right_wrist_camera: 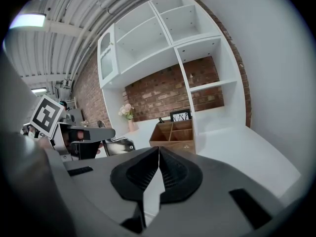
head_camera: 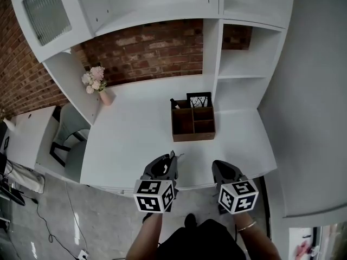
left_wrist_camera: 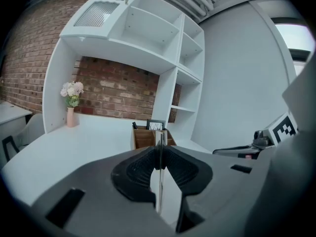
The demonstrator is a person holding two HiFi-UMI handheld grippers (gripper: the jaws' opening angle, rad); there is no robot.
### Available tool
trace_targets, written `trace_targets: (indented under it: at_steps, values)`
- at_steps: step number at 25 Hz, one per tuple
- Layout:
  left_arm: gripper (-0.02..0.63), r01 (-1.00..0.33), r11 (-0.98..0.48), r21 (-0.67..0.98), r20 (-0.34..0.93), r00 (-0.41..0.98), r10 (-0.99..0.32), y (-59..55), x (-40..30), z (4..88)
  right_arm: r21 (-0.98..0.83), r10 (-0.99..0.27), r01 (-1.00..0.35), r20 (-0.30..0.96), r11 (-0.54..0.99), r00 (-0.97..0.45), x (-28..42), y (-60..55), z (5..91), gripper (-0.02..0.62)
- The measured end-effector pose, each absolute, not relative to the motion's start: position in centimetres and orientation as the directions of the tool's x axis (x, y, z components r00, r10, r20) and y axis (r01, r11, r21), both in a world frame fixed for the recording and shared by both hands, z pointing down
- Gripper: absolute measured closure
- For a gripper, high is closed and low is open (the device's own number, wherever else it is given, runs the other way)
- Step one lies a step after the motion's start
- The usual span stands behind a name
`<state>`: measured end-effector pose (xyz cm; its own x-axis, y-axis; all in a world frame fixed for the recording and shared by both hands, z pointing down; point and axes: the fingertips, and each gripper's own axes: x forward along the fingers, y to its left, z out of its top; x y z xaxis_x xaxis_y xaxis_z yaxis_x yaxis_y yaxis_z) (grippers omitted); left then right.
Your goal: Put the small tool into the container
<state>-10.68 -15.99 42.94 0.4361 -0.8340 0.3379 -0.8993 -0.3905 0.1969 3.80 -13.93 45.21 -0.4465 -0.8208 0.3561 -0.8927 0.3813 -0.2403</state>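
My left gripper (head_camera: 172, 159) hovers over the front edge of the white desk (head_camera: 130, 140). It is shut on a thin flat metal tool (left_wrist_camera: 160, 149) that stands edge-on between the pads and sticks out past them. Further back on the desk stands the wooden container (head_camera: 193, 123), split into compartments, also seen ahead in the left gripper view (left_wrist_camera: 148, 137) and the right gripper view (right_wrist_camera: 174, 131). My right gripper (head_camera: 218, 166) hangs beside the left one, jaws shut (right_wrist_camera: 159, 151) with nothing between them.
A black-framed card (head_camera: 199, 99) and a dark item (head_camera: 174, 103) stand in the container's back compartments. A pink vase of flowers (head_camera: 97, 85) sits at the desk's back left. White shelves rise behind and to the right. A chair (head_camera: 68, 145) stands to the left.
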Motion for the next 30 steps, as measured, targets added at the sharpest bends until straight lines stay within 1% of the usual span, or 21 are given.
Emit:
trace_targets:
  at_steps: [8,12,22,30]
  values:
    - [0.526,-0.892,-0.403,0.204,0.334,0.450,-0.828,-20.7,-11.0,43.0,-0.249,-0.826,-0.898,0.361,0.363,-0.433,4.0,-18.5,45.7,0.591]
    - [0.526,-0.897,-0.393,0.202,0.318,0.440,-0.840,-23.5,-11.0,42.0,-0.251,-0.815,-0.890,0.363,0.380,-0.451,3.7,-21.2,45.8,0.591]
    - [0.526,-0.894,-0.409,0.182,0.286,0.446,-0.848,-30.6,-9.5,39.6,-0.269,-0.799,-0.874,0.363,0.404,-0.480,4.1,-27.1,45.8,0.591]
    - [0.526,-0.896,-0.415,0.158,0.294,0.443,-0.847,-35.0,-7.7,39.4,-0.283,-0.796,-0.873,0.366,0.397,-0.481,5.5,-30.0,46.0,0.591]
